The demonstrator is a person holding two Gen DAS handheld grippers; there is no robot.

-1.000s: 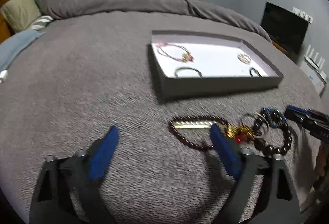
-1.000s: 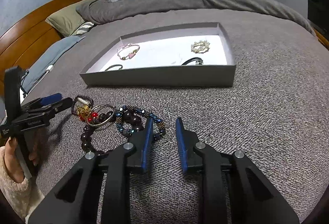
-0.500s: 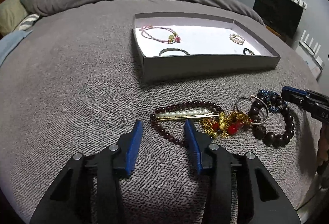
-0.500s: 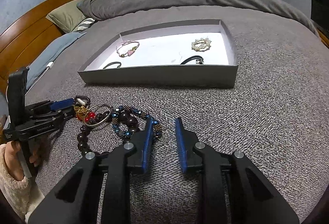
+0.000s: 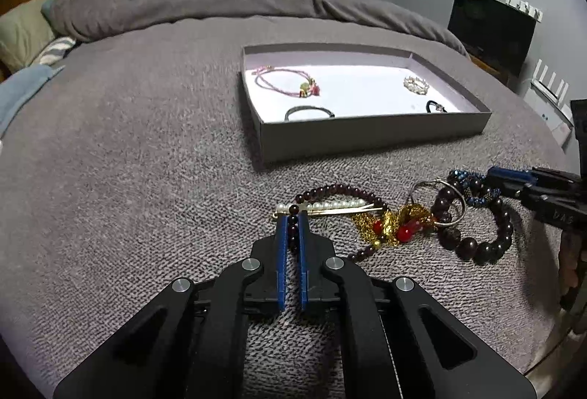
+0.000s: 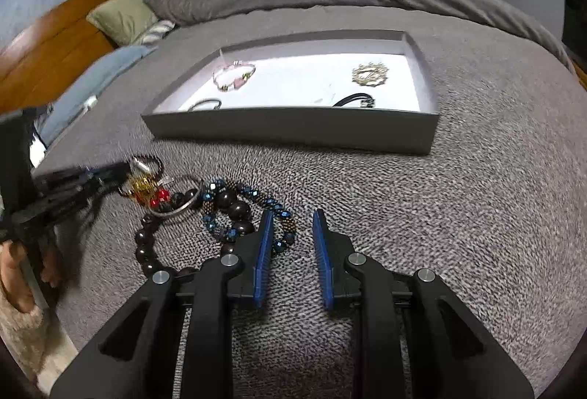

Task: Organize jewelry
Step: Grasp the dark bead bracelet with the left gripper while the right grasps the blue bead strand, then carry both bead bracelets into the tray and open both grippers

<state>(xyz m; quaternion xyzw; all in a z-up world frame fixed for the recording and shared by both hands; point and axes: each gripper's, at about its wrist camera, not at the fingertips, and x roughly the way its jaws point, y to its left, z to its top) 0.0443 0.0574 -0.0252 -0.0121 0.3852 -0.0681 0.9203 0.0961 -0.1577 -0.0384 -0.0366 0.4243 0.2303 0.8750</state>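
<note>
A grey jewelry box (image 5: 367, 133) lies open on the bed, also in the right wrist view (image 6: 293, 129). It holds a pink bracelet (image 5: 284, 80), a gold brooch (image 5: 416, 85) and two black bands. In front lies a tangled pile: a small dark-red bead bracelet (image 5: 341, 190), a pearl clip (image 5: 323, 206), a gold and red chain (image 5: 394, 224), a silver ring, a big dark bead bracelet (image 5: 473, 245) and a blue bead bracelet (image 6: 249, 212). My left gripper (image 5: 292, 221) is shut on the small dark-red bead bracelet. My right gripper (image 6: 291, 221) is open beside the blue bracelet.
The bed has a grey textured cover (image 5: 128, 160), a rolled grey duvet (image 5: 220, 6) at the back and pillows (image 6: 124, 14) by a wooden headboard. A dark screen (image 5: 489, 28) and a white router stand at the right. A shelf with clothes hangs on the far wall.
My left gripper moved forward to the pile and closed on the small dark-red bead bracelet. My right gripper stayed by the blue bracelet with its jaws a little wider.
</note>
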